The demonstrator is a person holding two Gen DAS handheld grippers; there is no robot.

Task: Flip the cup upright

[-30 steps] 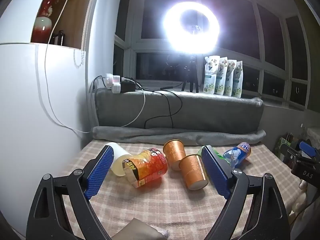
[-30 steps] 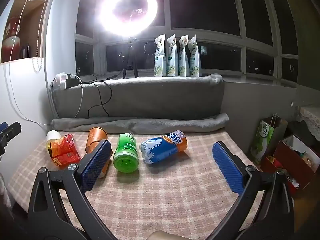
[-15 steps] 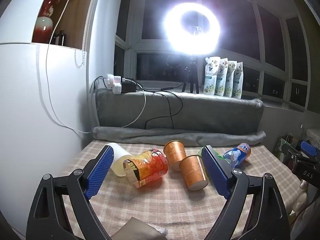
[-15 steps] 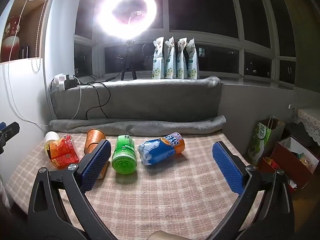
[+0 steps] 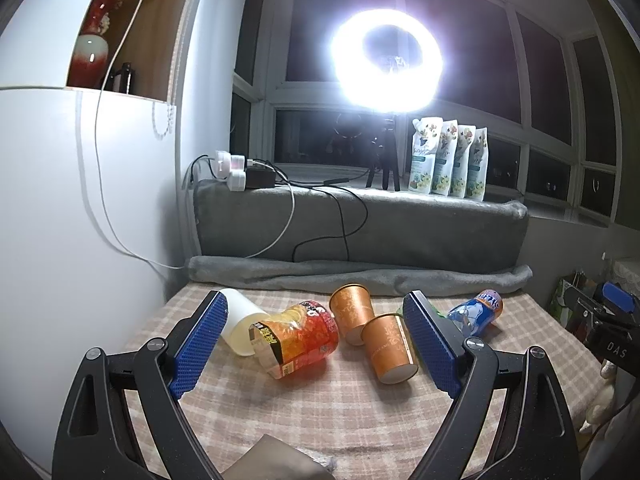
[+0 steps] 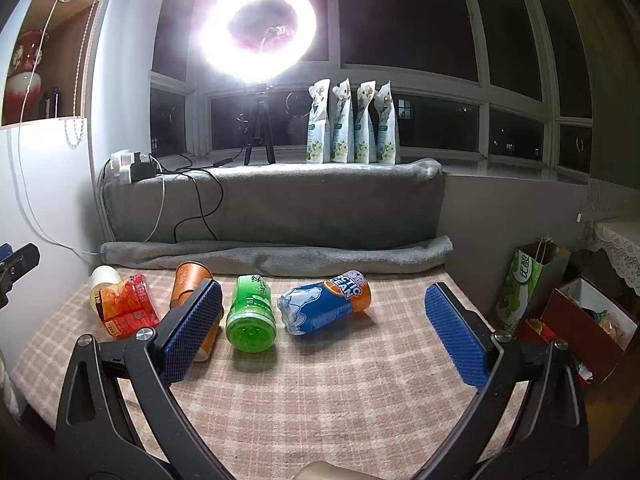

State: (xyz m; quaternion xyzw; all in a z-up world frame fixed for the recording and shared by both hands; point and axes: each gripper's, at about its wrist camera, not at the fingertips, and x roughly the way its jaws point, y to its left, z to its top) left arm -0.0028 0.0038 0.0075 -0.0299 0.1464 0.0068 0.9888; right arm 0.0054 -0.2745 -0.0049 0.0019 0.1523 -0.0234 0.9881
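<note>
Several cups lie on their sides on the checked tablecloth (image 5: 320,412). In the left wrist view I see a white cup (image 5: 240,326), a red-orange printed cup (image 5: 296,338), and two orange paper cups (image 5: 352,310) (image 5: 388,350). A blue cup (image 5: 476,312) lies at the right. My left gripper (image 5: 316,344) is open, above and in front of the red-orange cup. In the right wrist view a green cup (image 6: 251,314) and the blue cup (image 6: 324,308) lie ahead. My right gripper (image 6: 324,330) is open and empty, in front of them.
A grey rolled blanket (image 6: 276,256) and a cushioned ledge (image 6: 280,208) border the table's far side. A white wall (image 5: 60,220) stands at the left. Bags and boxes (image 6: 576,312) sit on the floor to the right. A ring light (image 5: 386,66) glares behind.
Both grippers have shifted only slightly; the view has risen a little. The cups have not moved.
</note>
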